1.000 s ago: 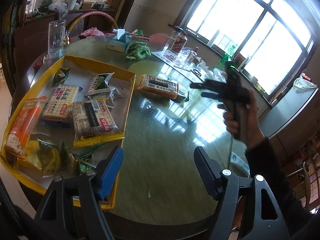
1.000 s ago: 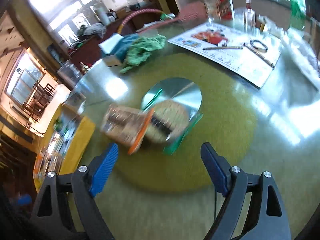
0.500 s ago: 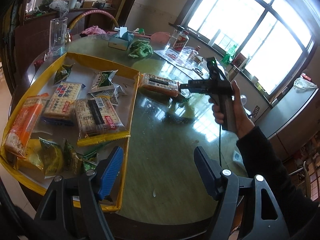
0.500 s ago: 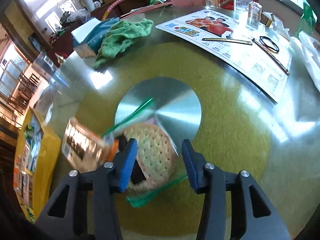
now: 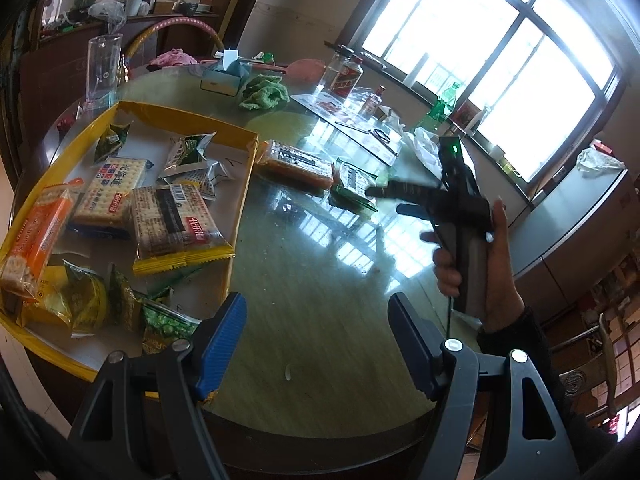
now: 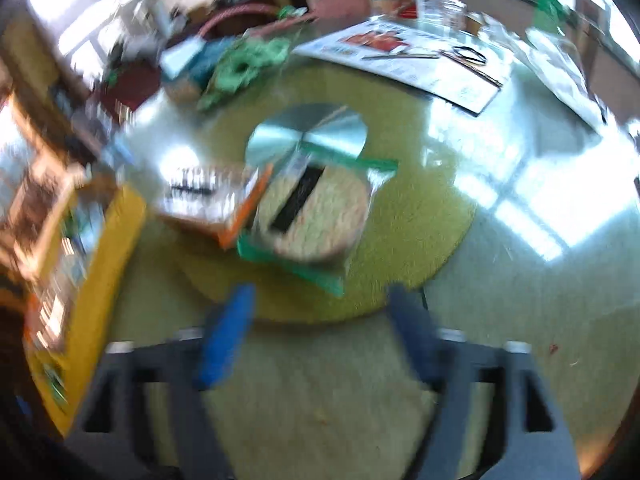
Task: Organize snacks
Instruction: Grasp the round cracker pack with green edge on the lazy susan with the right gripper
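The right claw (image 6: 320,332) is opening, nothing between its blue pads, the round green-edged cracker packet (image 6: 314,220) lying at twelve o'clock on the glass bench (image 6: 500,280). Straddle its width squarely before pinching. The left claw (image 5: 316,344) hovers spread, empty, the yellow tray (image 5: 240,184) at ten o'clock.

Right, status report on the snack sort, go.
Left tool open, empty, over table edge. Right tool opening, nothing between pads. Round cracker pack and orange pack on the table, outside yellow tray. Path clear.
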### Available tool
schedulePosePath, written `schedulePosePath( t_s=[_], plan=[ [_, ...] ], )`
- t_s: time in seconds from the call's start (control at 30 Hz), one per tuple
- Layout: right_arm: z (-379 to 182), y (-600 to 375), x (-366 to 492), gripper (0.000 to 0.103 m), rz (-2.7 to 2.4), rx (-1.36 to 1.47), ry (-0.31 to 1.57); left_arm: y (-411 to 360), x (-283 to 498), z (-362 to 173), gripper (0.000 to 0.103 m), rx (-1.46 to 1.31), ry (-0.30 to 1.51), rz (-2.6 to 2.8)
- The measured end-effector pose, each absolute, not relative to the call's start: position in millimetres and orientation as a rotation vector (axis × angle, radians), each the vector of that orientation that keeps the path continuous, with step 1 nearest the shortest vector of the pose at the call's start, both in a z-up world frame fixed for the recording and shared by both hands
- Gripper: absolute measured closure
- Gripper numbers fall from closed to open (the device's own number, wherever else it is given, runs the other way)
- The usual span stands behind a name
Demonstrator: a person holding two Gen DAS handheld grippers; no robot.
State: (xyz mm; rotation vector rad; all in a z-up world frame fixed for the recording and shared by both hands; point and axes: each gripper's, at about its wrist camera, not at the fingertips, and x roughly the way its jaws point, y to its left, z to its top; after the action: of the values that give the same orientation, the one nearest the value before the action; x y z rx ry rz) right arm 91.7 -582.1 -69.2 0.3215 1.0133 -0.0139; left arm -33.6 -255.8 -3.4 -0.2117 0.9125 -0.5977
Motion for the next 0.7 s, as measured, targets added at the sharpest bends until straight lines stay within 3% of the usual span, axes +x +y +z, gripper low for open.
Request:
schedulePosePath(
  t_s=[0.13,0.37,0.47,0.57,0.7],
  plan=[
    [-75,-591,123,0.017,-0.047,0.404,1.042,-254,-37,-1,0.03,-0.202,0.906,-0.592],
    [-89,-574,164,0.015,-0.176,0.306,1.071,-249,-30,0,0.03,-0.214,0.908,-0.564],
    [-93,-571,162,0.017,-0.205,0.25,1.061,-253,-19,0,0.03,-0.221,0.924,-0.571],
    [-94,-566,143,0.026,-0.219,0.181,1.063,-263,-8,-1,0.03,-0.217,0.958,-0.584],
    [-95,-566,104,0.026,-0.22,0.171,1.061,-289,18,-8,0.03,-0.203,1.05,-0.616]
  ],
)
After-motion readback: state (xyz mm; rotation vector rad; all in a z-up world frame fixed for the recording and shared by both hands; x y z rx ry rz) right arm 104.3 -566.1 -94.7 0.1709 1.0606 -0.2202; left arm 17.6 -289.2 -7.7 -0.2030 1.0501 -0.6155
